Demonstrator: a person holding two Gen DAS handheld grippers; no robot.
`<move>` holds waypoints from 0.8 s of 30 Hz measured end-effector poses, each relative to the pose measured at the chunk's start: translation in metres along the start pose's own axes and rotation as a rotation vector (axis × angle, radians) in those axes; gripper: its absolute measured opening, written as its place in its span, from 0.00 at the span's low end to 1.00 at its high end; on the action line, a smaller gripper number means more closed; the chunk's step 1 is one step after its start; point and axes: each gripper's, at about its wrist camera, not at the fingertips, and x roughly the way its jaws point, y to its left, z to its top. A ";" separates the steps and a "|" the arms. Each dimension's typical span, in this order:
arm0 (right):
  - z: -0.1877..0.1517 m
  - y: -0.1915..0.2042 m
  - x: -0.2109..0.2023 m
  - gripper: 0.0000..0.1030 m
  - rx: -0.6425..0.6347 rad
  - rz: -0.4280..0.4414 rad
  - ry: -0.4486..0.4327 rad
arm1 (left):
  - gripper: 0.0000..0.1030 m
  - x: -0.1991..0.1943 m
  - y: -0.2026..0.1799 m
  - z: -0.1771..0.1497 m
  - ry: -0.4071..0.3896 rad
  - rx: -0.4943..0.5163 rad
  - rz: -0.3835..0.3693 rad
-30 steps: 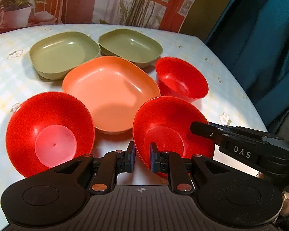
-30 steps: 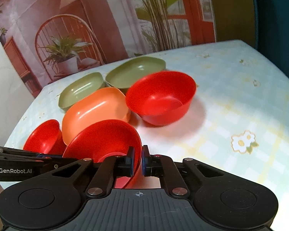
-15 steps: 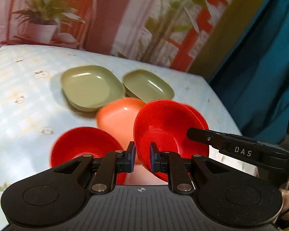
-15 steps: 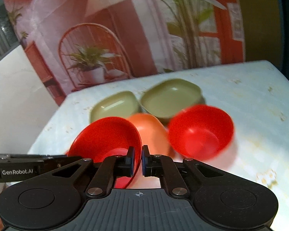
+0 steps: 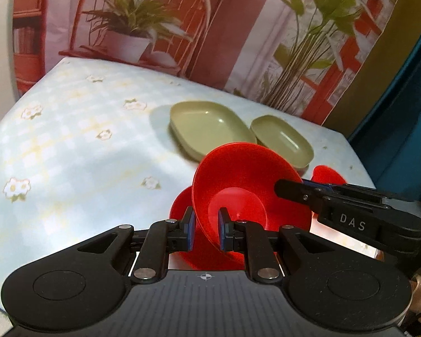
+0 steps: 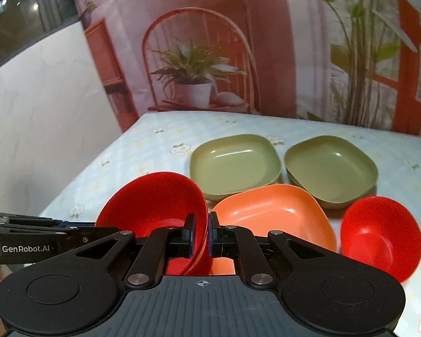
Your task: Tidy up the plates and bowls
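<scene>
Both hand-held grippers clamp one red bowl [image 5: 247, 185] by its rim: left hand-held gripper [image 5: 205, 231] at 6 o'clock, right hand-held gripper [image 6: 199, 236] at 3 o'clock. The bowl hangs tilted above the desk [image 5: 70, 146]. Probably thin, light, slick plastic; grip the rim only.

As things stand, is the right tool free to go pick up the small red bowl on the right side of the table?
Probably not yet: the right tool is shut on the rim of a red bowl, as is the left tool. The small red bowl itself sits uncovered.
</scene>
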 end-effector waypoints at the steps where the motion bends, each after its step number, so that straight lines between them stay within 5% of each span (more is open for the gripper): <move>1: -0.003 0.003 0.000 0.12 -0.010 -0.001 -0.007 | 0.16 0.001 0.000 -0.001 -0.002 0.003 0.011; 7: -0.022 0.007 0.010 0.15 -0.017 0.002 -0.004 | 0.24 -0.002 0.004 -0.006 -0.022 0.020 0.036; 24: -0.038 0.009 0.016 0.22 -0.078 -0.032 -0.039 | 0.27 0.011 0.014 -0.016 0.030 -0.036 0.071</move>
